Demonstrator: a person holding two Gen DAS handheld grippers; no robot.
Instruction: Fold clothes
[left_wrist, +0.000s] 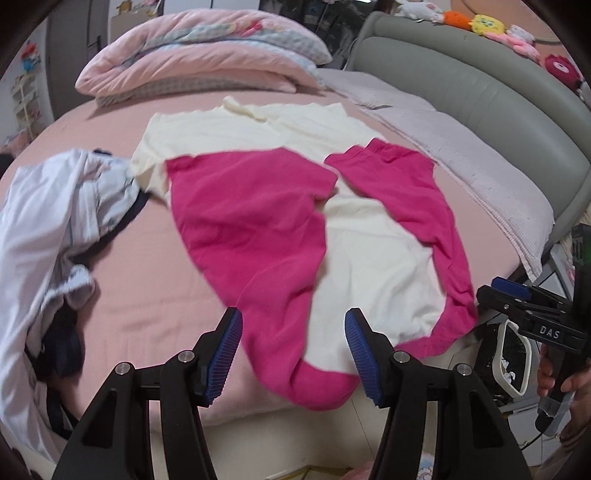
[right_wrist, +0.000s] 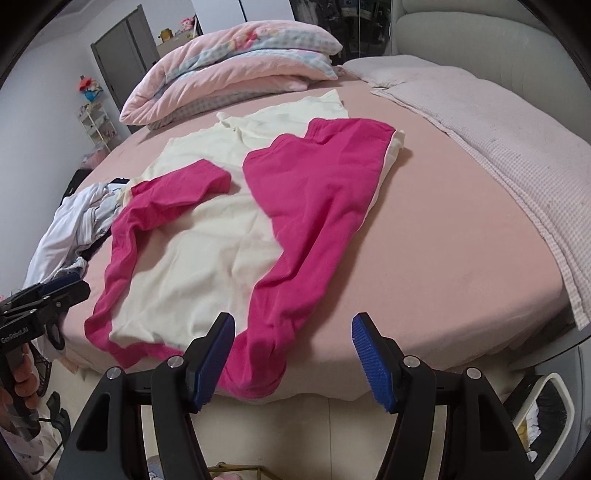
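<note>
While the cream-and-pink shirt (left_wrist: 369, 251) lies flat on the bed (left_wrist: 147, 280), the left gripper (left_wrist: 293, 350) hovers spread and empty. Likewise the right gripper (right_wrist: 293, 354) gapes, holding nothing.

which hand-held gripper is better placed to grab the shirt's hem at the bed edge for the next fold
Probably the left hand-held gripper: its open jaws straddle the shirt hem hanging at the bed edge. The right hand-held gripper, also open, has the hem only beside its left finger.

Matt cloth shirt (left_wrist: 369, 251); ribbed claw pads (left_wrist: 225, 354); soft bedsheet (left_wrist: 147, 295).
</note>
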